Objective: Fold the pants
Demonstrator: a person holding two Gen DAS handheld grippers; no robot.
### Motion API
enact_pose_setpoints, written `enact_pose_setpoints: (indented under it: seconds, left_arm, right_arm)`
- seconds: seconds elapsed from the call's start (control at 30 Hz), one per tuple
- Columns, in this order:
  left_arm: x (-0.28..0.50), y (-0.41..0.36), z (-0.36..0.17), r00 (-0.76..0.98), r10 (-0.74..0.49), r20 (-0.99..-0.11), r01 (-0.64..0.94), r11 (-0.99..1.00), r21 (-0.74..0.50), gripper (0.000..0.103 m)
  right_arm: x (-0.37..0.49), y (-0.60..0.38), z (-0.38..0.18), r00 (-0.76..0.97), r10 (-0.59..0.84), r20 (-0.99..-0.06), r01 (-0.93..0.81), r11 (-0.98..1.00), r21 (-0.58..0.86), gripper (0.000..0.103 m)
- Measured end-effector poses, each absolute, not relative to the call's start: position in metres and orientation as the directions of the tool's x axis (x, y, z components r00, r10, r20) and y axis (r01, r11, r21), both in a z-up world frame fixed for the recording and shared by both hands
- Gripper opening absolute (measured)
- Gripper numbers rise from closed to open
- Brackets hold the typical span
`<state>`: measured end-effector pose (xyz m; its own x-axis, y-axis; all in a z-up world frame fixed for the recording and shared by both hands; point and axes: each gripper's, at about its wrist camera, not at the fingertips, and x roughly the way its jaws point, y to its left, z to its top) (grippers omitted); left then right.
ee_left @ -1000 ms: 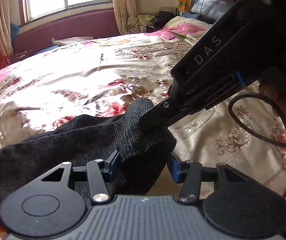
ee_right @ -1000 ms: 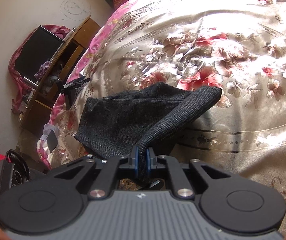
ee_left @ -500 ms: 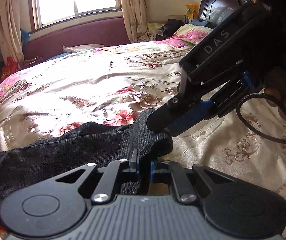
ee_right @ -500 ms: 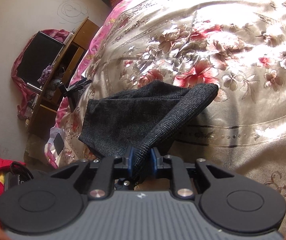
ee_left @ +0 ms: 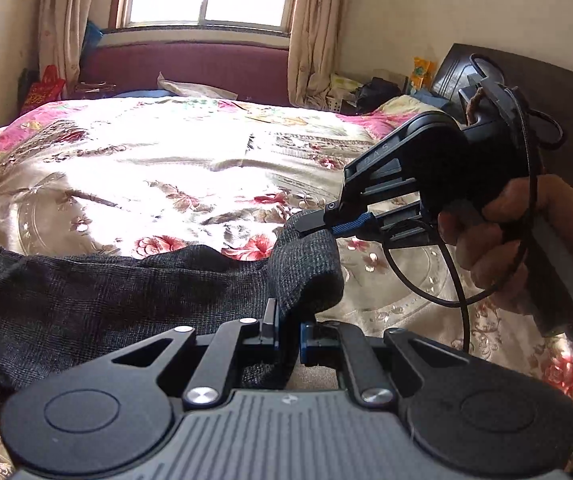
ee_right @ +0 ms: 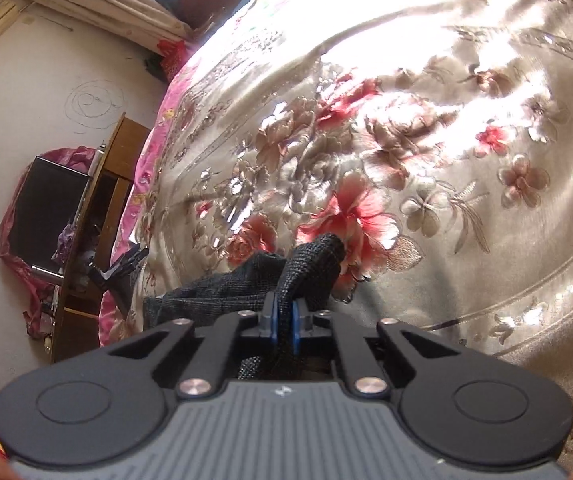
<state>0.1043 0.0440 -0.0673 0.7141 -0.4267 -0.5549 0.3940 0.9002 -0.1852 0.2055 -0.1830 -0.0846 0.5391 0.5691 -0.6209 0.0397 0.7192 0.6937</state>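
L tool, R tool clamped on pants

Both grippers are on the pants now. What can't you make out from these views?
- Pants: near end cut off by left gripper body, left wrist view.
- Right gripper: its body hides most of the pants, right wrist view.
- Waistband or hem: cannot tell.
- Bedspread: glare washes out detail.

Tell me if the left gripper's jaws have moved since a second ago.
Yes. The left gripper, open around the pants a second ago, has closed inward and now pinches the fabric's edge.
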Motion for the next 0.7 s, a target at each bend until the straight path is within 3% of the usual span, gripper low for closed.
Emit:
enact_pose_setpoints:
  seconds: [0.2,0.43,0.57,0.7]
  left_arm:
    - [0.113,0.101,-0.044,0.765,-0.414,-0.493,0.292,0.906,-0.307,0.025]
    - [0.129,0.185,-0.055,0.781,-0.358,-0.512,0.123,0.892,-0.435,0.025]
    - [0.140,0.228,-0.088,0.754,-0.352,-0.554,0.013,0.852,-0.524,0.025]
    - [0.148,0.256,-0.125,0.715,-0.323,-0.620,-0.073,0.847,-0.526,0.026]
  right_arm:
    - [0.233,-0.126,-0.047,0.530,0.623,-0.575,-0.087,0.715,0.694,0.007]
    - [0.267,-0.033,-0.053,0.472,0.668,-0.575,-0.195,0.715,0.671,0.008]
    - [0.274,0.002,-0.065,0.446,0.657,-0.608,-0.215,0.738,0.640,0.017]
    - [0.263,0.009,-0.067,0.424,0.641,-0.640,-0.265,0.763,0.589,0.031]
